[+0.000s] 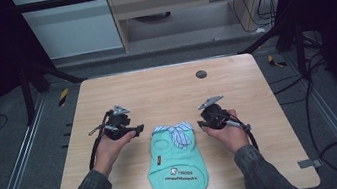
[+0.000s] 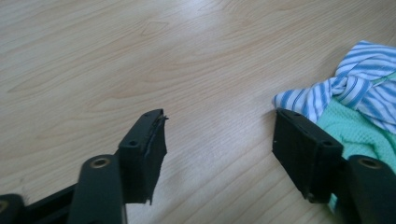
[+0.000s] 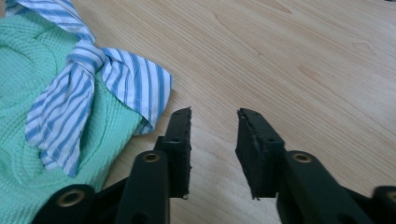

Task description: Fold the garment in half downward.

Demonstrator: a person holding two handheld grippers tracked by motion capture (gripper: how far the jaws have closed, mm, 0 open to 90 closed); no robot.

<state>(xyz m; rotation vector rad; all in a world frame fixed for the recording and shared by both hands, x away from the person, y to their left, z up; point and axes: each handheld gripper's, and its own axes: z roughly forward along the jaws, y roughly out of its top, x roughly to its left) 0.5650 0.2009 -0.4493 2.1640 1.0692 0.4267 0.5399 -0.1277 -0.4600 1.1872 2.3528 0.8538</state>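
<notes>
A small mint-green waffle-knit garment (image 1: 176, 161) with a blue-and-white striped bow collar (image 1: 176, 131) lies flat near the front edge of the pale wood-grain tabletop (image 1: 165, 87), collar end pointing away from the person, printed label toward the hem. The left gripper (image 1: 137, 129) is held just left of the collar and the right gripper (image 1: 200, 125) just right of it — one on each side, neither touching the cloth. In the left gripper view the jaws stand moderately apart over bare wood with nothing between them; the striped collar's tip lies just beyond the right-hand jaw. In the right gripper view the jaws are narrower, a small gap of bare tabletop between them — empty too — with the striped collar's edge just beside the left-hand jaw. A small dark round disc (image 1: 201, 74) sits on the tabletop's far side.
</notes>
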